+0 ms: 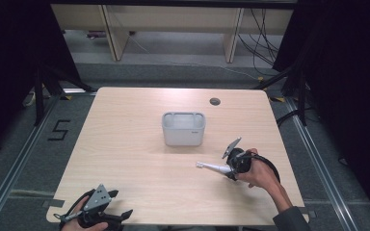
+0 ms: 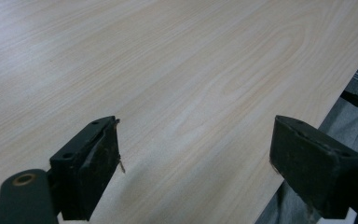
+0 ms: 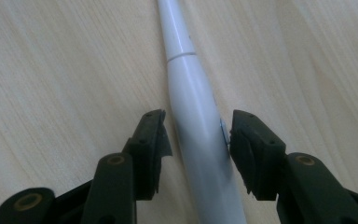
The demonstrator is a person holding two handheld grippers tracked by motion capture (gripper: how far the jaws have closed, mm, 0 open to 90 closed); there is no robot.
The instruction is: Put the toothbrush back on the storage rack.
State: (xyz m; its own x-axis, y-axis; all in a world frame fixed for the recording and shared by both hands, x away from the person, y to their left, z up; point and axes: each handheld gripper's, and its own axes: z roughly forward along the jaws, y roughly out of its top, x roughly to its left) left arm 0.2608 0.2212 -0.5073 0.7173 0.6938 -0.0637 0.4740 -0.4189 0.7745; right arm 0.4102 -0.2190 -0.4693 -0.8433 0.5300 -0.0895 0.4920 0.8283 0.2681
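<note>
Looking down from the high view, the right gripper (image 1: 230, 169) lies low over the table (image 1: 135, 159), on the near right side of the grey container (image 1: 183, 128), with a white electric toothbrush (image 1: 213, 167) reaching out of its jaws towards the left. The container stands upright and open-topped near the table's middle, well apart from the toothbrush, so it reads as the likely place for the brush to go. The left gripper (image 1: 118, 208) rests at the table's near edge, far to the near left of the container, apparently parked out of the way.

Its own view shows the left gripper (image 2: 196, 154) spread wide over bare wood grain, with nothing between the jaws.

Seen along the right gripper (image 3: 196, 140), the jaws straddle the toothbrush (image 3: 193, 107) with narrow gaps on both sides; whether the pads press it yet I cannot tell. They sit around the thick handle, probably because that part gives the firmest hold. The toothbrush is smooth, glossy and white, tapering past a thin seam ring into a slimmer neck.
</note>
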